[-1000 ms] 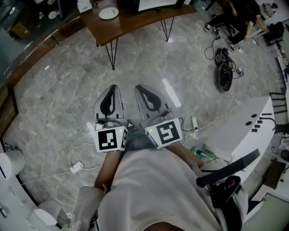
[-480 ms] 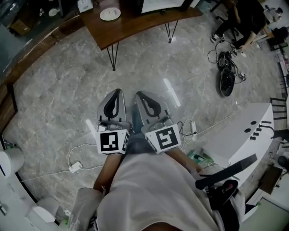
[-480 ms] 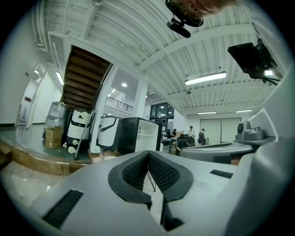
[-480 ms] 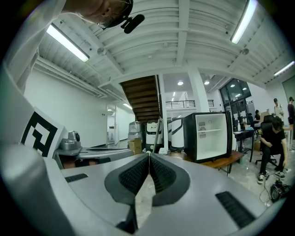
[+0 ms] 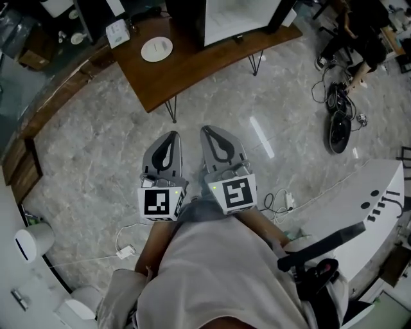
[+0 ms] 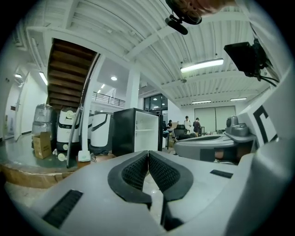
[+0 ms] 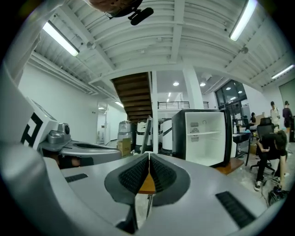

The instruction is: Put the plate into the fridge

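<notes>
Both grippers hang side by side above the grey marble floor (image 5: 96, 148), in front of the person's body and pointing toward the wooden table (image 5: 192, 77). The left gripper (image 5: 172, 135) has its jaws pressed together at the tips with nothing between the ribbed pads, and the right gripper (image 5: 207, 129), just beside it, is closed the same way and equally empty. The plate (image 5: 157, 49), white and round, lies flat on the table top near its left end, well apart from both grippers and touched by neither. The fridge (image 5: 239, 18) stands on the same table to the right of the plate, a black cabinet whose white inside and one shelf face the grippers in both gripper views. A small white box (image 5: 117, 32) stands on the table left of the plate. White cables (image 5: 128, 232) trail over the floor near the person's feet
</notes>
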Tool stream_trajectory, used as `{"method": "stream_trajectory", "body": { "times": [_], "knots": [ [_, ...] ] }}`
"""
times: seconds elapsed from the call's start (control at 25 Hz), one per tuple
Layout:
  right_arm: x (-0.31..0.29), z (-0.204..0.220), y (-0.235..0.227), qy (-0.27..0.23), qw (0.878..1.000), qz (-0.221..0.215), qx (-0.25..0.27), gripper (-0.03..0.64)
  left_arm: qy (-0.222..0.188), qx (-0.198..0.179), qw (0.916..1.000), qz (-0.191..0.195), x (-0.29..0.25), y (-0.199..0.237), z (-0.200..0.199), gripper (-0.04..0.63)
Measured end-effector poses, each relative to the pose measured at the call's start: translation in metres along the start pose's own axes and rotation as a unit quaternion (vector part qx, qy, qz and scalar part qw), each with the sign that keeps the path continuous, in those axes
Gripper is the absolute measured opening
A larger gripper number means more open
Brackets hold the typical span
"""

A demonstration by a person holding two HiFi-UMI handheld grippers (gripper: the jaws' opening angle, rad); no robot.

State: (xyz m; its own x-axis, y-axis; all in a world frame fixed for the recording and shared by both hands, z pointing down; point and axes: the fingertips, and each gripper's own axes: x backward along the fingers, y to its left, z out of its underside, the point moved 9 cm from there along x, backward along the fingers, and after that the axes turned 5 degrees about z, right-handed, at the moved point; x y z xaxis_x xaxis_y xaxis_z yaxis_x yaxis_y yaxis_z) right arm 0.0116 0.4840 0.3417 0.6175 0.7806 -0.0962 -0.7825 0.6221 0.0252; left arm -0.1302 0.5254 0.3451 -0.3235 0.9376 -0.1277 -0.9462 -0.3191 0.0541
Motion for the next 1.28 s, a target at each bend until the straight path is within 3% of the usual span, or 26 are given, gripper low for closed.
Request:
{"method": "stream_trajectory", "body": {
  "times": [0.12,0.28,0.56,0.8,1.12,1.28],
  "knots": [
    [-0.051,-0.009,-0.046,0.007,1.000,0.019,-0.018,0.018,0.009,-0.006,0.9995,0.030,-0.060,0.015,-0.013,0.020],
    [-0.109,-0.017,-0.090,0.009,1.000,0.012,-0.021,0.018,0.012,0.001,0.9996,0.026,-0.119,0.041,-0.022,0.020],
    [-0.168,-0.007,-0.103,0.039,0.998,-0.004,-0.039,0.018,0.016,0.018,0.9997,0.006,-0.159,0.083,-0.024,0.020],
    [-0.284,-0.004,-0.107,0.065,0.997,-0.014,-0.026,0.018,0.020,0.039,0.9990,0.010,-0.227,0.192,-0.018,0.020],
    [-0.452,-0.023,-0.101,0.118,0.992,-0.035,-0.002,0.018,0.016,0.053,0.9984,0.006,-0.307,0.344,-0.045,0.020],
    [-0.524,-0.017,-0.092,0.135,0.990,-0.041,-0.011,0.018,0.052,0.061,0.9964,0.027,-0.341,0.411,-0.037,0.020]
  ]
}}
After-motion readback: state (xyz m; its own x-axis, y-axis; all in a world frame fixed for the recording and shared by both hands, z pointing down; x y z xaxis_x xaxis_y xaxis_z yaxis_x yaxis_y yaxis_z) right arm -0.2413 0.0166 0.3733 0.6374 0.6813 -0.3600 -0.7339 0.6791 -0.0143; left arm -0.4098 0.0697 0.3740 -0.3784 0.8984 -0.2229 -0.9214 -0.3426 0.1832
